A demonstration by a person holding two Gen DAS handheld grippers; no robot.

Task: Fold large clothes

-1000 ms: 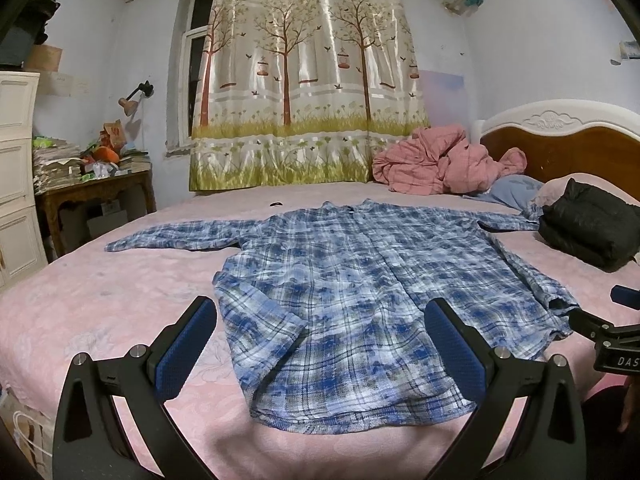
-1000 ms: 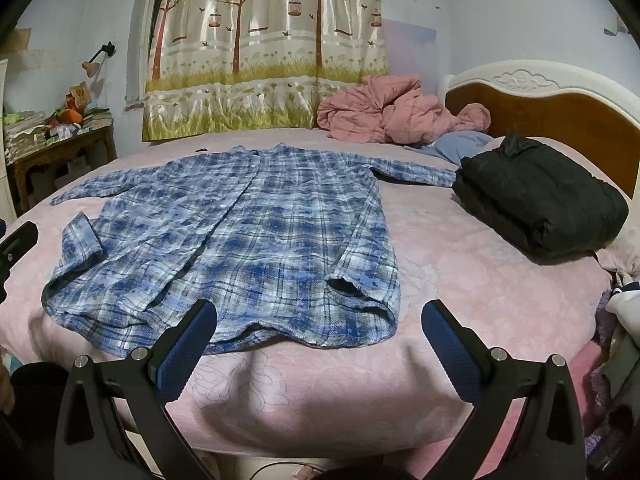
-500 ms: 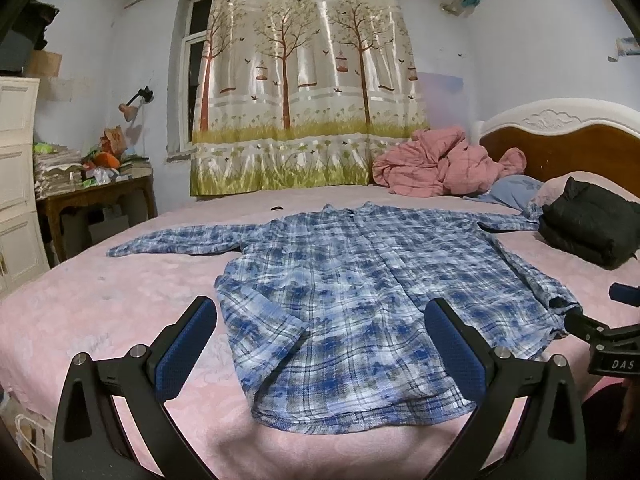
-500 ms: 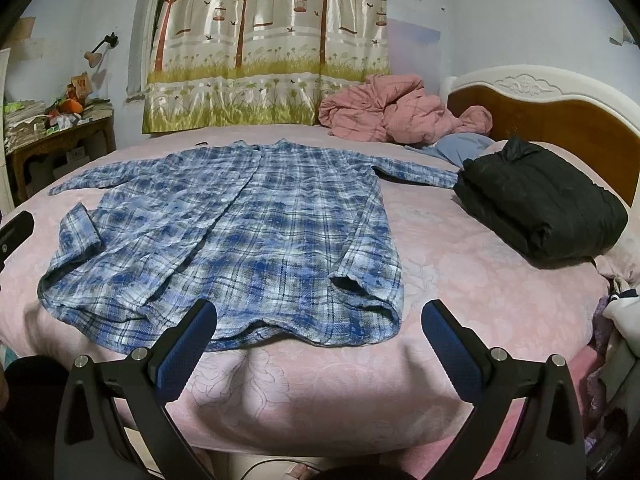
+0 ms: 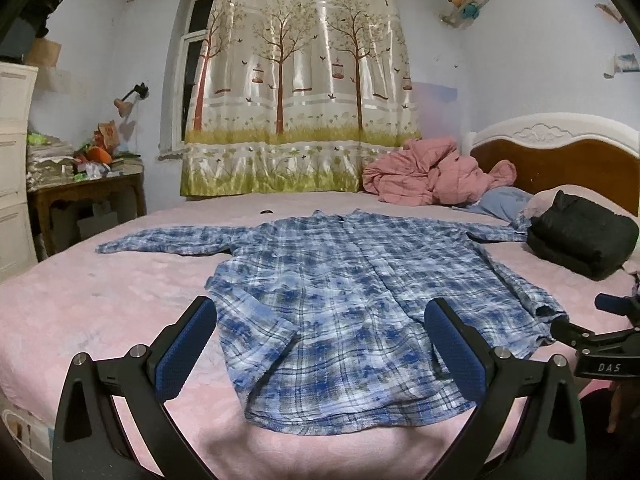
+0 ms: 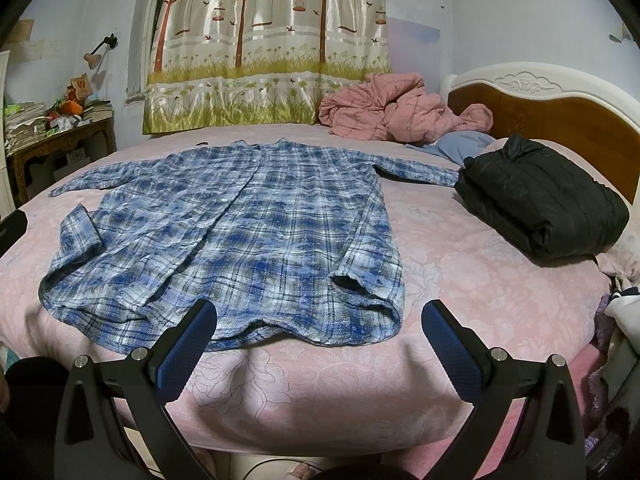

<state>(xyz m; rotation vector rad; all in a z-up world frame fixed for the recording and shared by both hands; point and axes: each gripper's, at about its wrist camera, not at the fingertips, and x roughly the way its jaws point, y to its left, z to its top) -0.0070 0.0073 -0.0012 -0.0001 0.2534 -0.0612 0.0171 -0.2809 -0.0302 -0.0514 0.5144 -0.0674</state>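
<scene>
- The left gripper (image 5: 320, 334) hangs over the near hem of the plaid shirt (image 5: 352, 300), its 2 blue pads spread wide, holding nothing.
- The right gripper (image 6: 319, 334) is just as wide and bare, at the shirt's near right corner.
- The shirt lies flat on the pink bed (image 6: 460, 280), sleeves out sideways, collar far.
- Right of the shirt sits a folded black jacket (image 6: 536, 204).
- Beyond the shirt, a crumpled pink quilt (image 6: 396, 108) and a tree-print curtain (image 5: 296, 100).

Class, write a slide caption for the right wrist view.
Open right gripper hovers before a blue plaid shirt spread on a pink bed.
</scene>
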